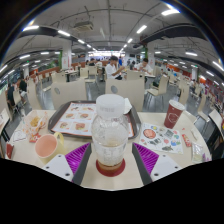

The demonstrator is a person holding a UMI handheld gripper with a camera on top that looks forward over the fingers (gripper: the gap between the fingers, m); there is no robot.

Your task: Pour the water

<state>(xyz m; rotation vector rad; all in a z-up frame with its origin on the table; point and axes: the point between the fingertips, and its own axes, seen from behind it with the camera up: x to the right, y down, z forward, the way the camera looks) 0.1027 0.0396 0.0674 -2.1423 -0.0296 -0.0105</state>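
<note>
A clear plastic jug (110, 130) with a pale lid stands upright on a round red coaster (111, 167) on the light table. It sits between my gripper's (112, 152) two fingers. The purple pads (80, 158) flank it on both sides, with a narrow gap showing at each side, so the gripper is open around it. A red paper cup (175, 112) stands beyond the right finger. A small glass with a drink (37, 125) is beyond the left finger.
A dark tray (62, 110) with food lies just behind the jug. A pink bowl (45, 147) sits left of the left finger, and a plate of food (160, 135) lies to the right. Cafeteria tables, chairs and seated people fill the hall beyond.
</note>
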